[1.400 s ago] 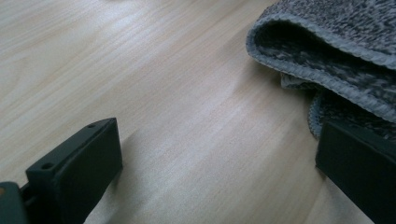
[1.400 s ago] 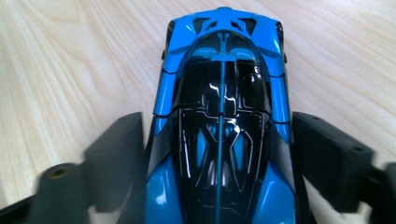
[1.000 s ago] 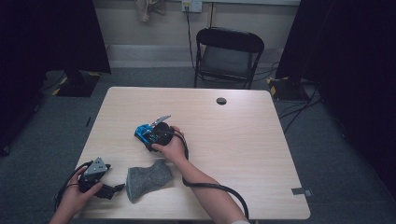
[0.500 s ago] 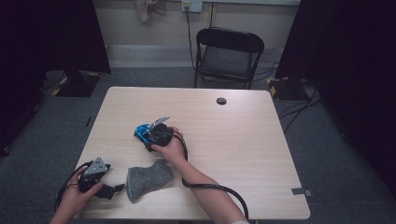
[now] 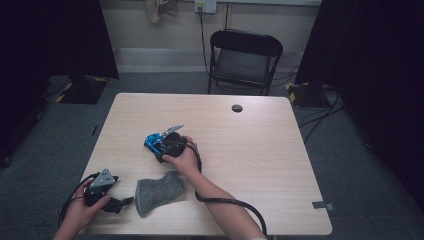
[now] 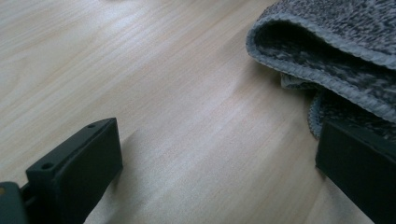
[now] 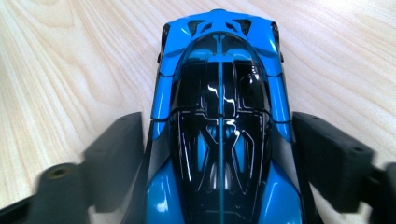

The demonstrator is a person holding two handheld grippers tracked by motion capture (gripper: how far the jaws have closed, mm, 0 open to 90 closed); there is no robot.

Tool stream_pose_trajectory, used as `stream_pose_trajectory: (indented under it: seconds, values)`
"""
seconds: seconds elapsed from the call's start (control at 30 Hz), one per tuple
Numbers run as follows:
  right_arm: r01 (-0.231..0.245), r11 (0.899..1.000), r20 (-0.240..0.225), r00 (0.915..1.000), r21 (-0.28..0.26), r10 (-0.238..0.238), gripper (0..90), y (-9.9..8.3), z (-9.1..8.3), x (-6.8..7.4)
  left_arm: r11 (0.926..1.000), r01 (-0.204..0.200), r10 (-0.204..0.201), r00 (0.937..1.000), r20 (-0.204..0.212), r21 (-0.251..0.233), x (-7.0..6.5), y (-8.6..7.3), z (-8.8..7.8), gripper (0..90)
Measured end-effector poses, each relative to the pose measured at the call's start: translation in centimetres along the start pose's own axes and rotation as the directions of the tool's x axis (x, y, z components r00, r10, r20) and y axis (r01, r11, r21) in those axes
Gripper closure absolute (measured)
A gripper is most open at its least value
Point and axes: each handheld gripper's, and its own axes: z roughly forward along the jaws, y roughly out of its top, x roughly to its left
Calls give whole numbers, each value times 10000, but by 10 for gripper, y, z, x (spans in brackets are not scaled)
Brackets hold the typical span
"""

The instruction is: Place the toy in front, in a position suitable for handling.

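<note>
A blue and black toy car (image 7: pixel 219 93) stands on the wooden table (image 5: pixel 250 165), left of its middle. My right gripper (image 7: pixel 219 158) straddles the car's rear half, one black jaw along each flank. The jaws have just been opening; they stand wide, with the car between them and the pads not pressing it. In the high view a hand holds this gripper (image 5: pixel 159 146) over the car (image 5: pixel 151 140). At the near left, my left gripper (image 5: pixel 125 202) rests low on the table, open and empty. Its right jaw is close to the edge of a folded grey cloth (image 6: pixel 336 42).
The grey cloth (image 5: pixel 157 192) lies between the two hands near the table's front edge. A small black round disc (image 5: pixel 237 108) sits at the far side of the table. A black folding chair (image 5: pixel 245 55) stands behind the table. Cables trail from both grippers.
</note>
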Motion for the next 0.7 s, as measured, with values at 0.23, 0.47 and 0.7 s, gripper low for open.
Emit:
stream_pose_trajectory:
  seconds: [0.23,0.47,0.7]
  values:
    - [53,10000,56,10000,-84,-52,140,7,2,2,10000,-2,2,10000,-1,1,0,0,0,0]
    - [177,9997,582,9982,-178,-167,182,1,10,5,10000,-3,3,10000,-1,-1,0,0,0,0]
    - [161,9997,709,9974,-184,-148,260,0,7,8,10000,-3,3,10000,-2,-3,0,0,0,0]
